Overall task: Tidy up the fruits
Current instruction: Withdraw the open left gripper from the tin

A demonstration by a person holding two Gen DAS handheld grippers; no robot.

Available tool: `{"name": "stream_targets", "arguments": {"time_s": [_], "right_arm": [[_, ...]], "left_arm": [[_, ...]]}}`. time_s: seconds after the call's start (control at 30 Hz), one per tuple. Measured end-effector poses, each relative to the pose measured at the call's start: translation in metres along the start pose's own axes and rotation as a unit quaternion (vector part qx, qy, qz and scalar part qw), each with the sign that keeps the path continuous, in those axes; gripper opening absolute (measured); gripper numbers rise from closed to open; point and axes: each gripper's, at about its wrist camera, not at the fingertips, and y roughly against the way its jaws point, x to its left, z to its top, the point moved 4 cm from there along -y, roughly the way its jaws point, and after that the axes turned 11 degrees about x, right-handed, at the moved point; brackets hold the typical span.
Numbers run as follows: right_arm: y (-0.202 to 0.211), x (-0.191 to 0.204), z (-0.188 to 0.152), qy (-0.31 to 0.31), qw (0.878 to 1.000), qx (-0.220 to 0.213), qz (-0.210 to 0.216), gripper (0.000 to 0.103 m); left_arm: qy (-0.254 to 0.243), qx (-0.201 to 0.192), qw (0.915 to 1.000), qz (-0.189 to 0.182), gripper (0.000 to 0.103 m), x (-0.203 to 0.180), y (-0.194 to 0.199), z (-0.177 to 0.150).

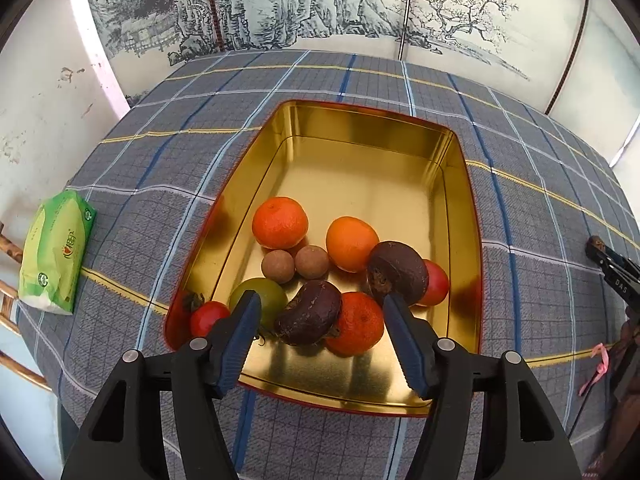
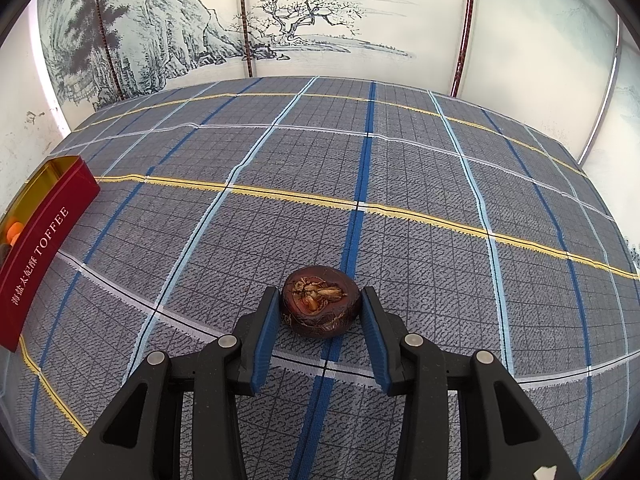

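A gold-lined red tin [image 1: 360, 152] on the checked cloth holds several fruits: mandarins [image 1: 280, 222], an orange [image 1: 351, 243], two brown longans [image 1: 278, 266], a green tomato [image 1: 272, 300], red tomatoes [image 1: 208, 316] and two dark water chestnuts [image 1: 308, 312]. My left gripper [image 1: 322, 298] hangs open over the tin's near end, with nothing between its pads. In the right wrist view a dark water chestnut [image 2: 320, 306] sits on the cloth, right of the tin [image 2: 44, 240]. My right gripper [image 2: 320, 292] is shut on it, a pad against each side.
A green tissue pack [image 1: 56, 248] lies at the table's left edge. A painted screen [image 2: 280, 20] stands behind the table. The right gripper's tip [image 1: 612, 268] shows at the far right of the left wrist view. The blue-grey checked cloth [image 2: 400, 160] stretches beyond the chestnut.
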Motion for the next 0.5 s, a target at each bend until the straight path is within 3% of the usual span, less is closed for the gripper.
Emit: {"name": "stream_targets", "arguments": {"time_s": [0.2,0.5], "right_arm": [[0.000,-0.001,0.000,0.000,1.000,0.000,-0.001,0.038],[0.000,-0.001,0.000,-0.001,1.000,0.000,-0.001,0.039]], "left_arm": [[-0.007,-0.012,0.9999,0.001,0.068,-0.002,0.009,-0.003],[-0.001,-0.064,0.9980,0.002,0.074,0.004,0.038,-0.007]]}}
